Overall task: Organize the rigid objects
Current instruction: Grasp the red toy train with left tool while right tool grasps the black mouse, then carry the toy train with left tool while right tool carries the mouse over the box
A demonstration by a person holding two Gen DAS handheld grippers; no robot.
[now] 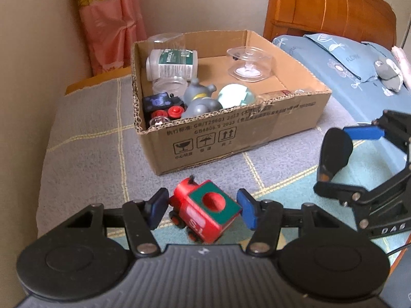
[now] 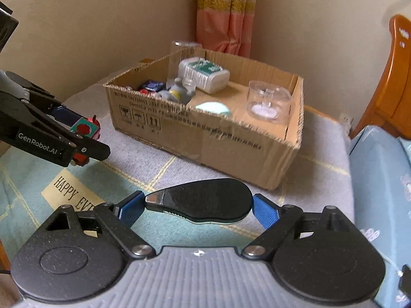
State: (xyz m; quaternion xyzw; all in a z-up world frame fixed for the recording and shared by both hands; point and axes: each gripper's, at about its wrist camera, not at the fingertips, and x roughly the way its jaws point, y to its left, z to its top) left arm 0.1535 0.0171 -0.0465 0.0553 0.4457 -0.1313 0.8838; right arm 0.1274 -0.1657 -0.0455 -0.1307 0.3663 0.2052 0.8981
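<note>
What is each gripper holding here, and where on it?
Left gripper clamps the red toy train across its cab sides. Right gripper grips the black computer mouse by its two ends.

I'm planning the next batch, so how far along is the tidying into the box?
Done: bottle, grey figure, clear dish and others lie in the cardboard box. In hand: left gripper grips the red toy train; right gripper grips a black mouse. Left: boxing both.

The left hand-held gripper point(image 1: 203, 211) clamps a red toy train point(image 1: 205, 211) before an open cardboard box point(image 1: 231, 131) of oddments.
</note>
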